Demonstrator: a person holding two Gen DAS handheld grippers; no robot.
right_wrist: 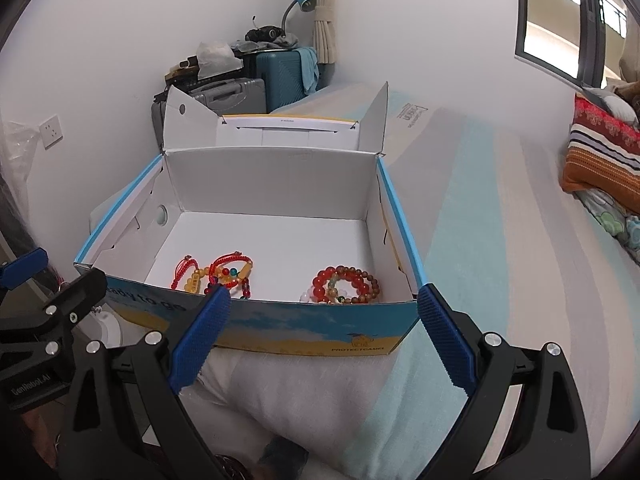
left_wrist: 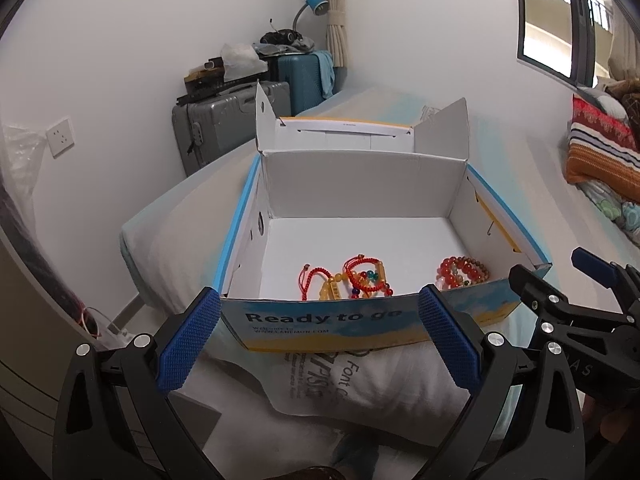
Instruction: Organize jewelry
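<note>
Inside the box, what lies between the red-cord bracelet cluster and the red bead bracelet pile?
Nothing: in the right wrist view, bare white box floor separates the red-cord cluster from the bead pile.

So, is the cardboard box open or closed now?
Open. The cardboard box has its lid folded back behind the rear wall, and the bead bracelets inside are visible from above.

Soft window daylight, fisheye-warped edges
</note>
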